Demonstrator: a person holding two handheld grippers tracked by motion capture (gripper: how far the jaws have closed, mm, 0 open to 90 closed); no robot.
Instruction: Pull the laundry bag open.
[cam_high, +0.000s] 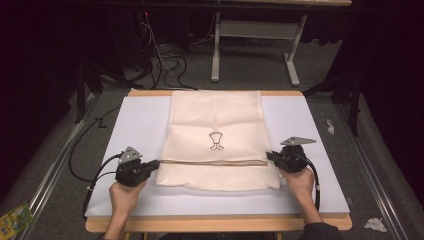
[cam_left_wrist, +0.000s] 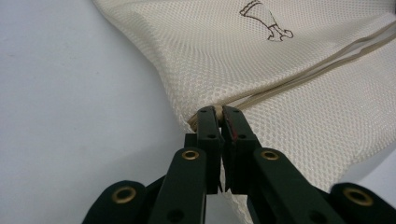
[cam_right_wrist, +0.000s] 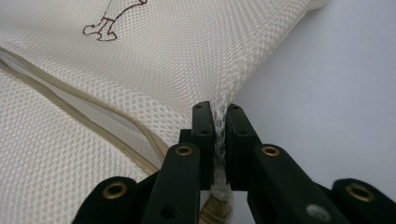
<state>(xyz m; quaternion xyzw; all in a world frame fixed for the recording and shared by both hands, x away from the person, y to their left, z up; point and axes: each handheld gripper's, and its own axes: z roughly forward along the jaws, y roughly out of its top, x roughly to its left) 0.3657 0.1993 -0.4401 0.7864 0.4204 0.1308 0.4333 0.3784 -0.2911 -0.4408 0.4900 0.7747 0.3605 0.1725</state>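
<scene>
1. Black jaws of the left hand-held gripper (cam_left_wrist: 219, 114) are clamped on the mesh bag's (cam_high: 215, 125) left fold corner.
2. Mesh is pinched likewise by the right hand-held gripper (cam_right_wrist: 220, 112), perhaps loosely.
3. With the bag flat on the surface (cam_high: 320, 135), both corners should be lifted evenly.

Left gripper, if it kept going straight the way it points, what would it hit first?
The left gripper is already clamped on the mesh bag's edge; straight on lies more of that bag, likely along its beige zipper seam.
</scene>
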